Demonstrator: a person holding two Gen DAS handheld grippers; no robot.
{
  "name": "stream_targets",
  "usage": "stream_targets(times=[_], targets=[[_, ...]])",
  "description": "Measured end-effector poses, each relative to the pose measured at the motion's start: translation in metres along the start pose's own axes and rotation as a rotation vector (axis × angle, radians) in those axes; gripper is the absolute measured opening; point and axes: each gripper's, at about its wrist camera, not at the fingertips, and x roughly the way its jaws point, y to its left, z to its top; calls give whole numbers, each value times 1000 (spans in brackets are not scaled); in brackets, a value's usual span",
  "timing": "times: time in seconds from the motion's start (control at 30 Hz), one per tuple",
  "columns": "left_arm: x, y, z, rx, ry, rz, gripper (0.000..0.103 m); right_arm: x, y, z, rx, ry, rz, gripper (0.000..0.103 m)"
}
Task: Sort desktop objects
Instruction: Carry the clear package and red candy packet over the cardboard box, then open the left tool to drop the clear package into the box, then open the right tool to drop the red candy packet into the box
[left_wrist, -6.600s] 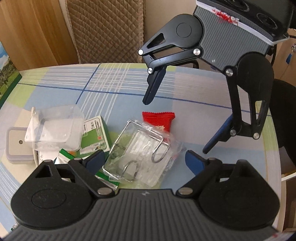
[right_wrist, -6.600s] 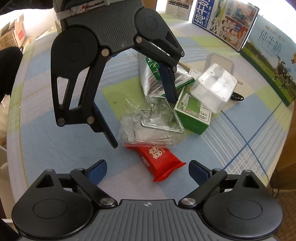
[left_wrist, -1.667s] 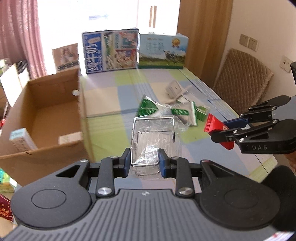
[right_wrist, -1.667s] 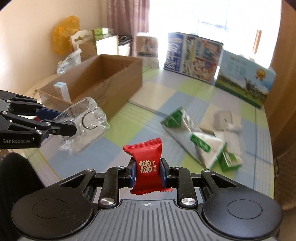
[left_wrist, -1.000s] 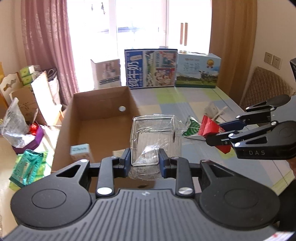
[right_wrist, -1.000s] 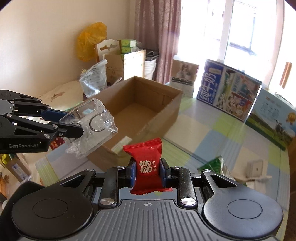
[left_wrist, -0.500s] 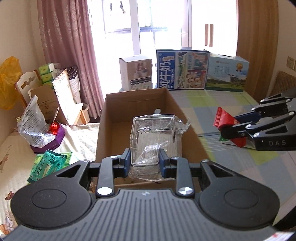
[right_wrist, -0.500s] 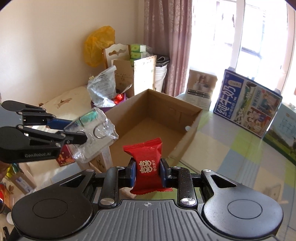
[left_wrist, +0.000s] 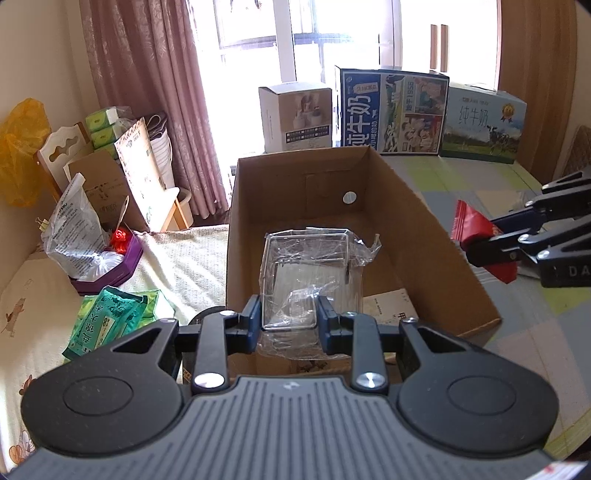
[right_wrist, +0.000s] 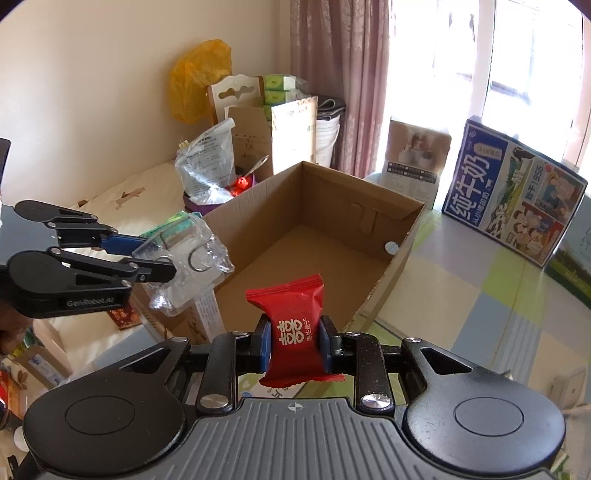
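Observation:
My left gripper (left_wrist: 289, 320) is shut on a clear plastic bag with wire hooks (left_wrist: 308, 275) and holds it over the near end of an open cardboard box (left_wrist: 439, 243). The bag also shows in the right wrist view (right_wrist: 184, 262), held by the left gripper (right_wrist: 159, 258) at the box's left rim. My right gripper (right_wrist: 294, 347) is shut on a red snack packet (right_wrist: 293, 325), in front of the box (right_wrist: 325, 236). In the left wrist view the right gripper (left_wrist: 480, 247) holds the packet (left_wrist: 471, 225) just right of the box wall.
A paper booklet (left_wrist: 388, 306) lies on the box floor. Milk cartons (left_wrist: 391, 110) and a white box (left_wrist: 295, 118) stand behind it on the checked table (right_wrist: 480, 295). Left of the table a bed carries green packets (left_wrist: 107, 317), a purple tray (left_wrist: 122, 266) and bags.
Both grippers have swung left and closer to the cardboard box. The bag now hangs over the box's near end; the red packet is beside its right wall.

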Motion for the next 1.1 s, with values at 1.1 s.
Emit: stream_targets(times=[1.1], targets=[[32,15,3,-64,-59,-11,39,43,-8,11,38,-27,-7,55]])
